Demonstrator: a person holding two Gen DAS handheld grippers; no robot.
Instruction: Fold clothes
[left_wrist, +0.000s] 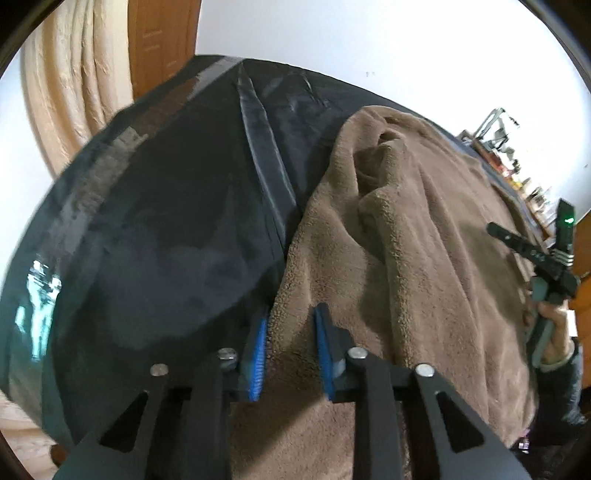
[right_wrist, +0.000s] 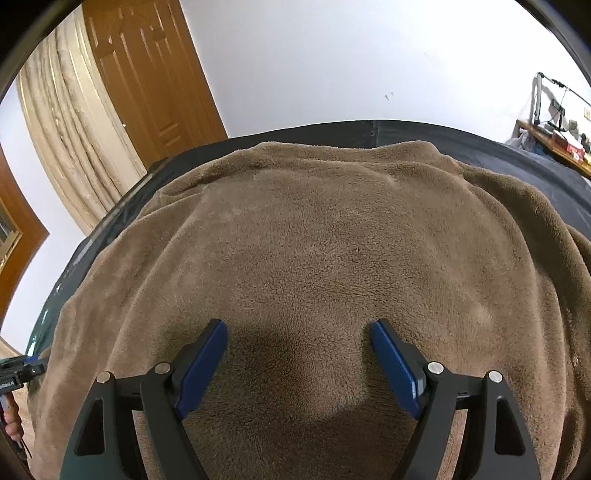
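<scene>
White wall, an orange-brown wooden door (right_wrist: 147, 74) and a beige curtain (right_wrist: 70, 122) back the scene; we work over a dark, slightly shiny sheet-covered surface (left_wrist: 166, 221), with a cluttered shelf (right_wrist: 557, 140) far right. Brown fleece garment (right_wrist: 314, 258) lies spread across that surface, mostly flat in the right wrist view, with a rumpled fold or bunched part (left_wrist: 380, 162) showing in the left wrist view. Our left gripper (left_wrist: 290, 350) sits at the garment's left edge, just where fleece meets dark sheet; its blue pads stand close together with fleece between them, so we read it as pinching the edge, though motion blur keeps that from being certain. Our right gripper (right_wrist: 299, 362) hovers low over the middle of the fleece with jaws spread wide, gripping nothing; its shadow falls on the pile right below. Key relation: the garment stretches ahead and to the right of the left gripper, with the long run of its edge pointing away from us toward the far wall, and the right gripper has fleece on every side of it. Left hand is nearer an edge; right is nearer the body of the cloth. Whether this is a spread-out stage or a partly folded one, we cannot tell.
</scene>
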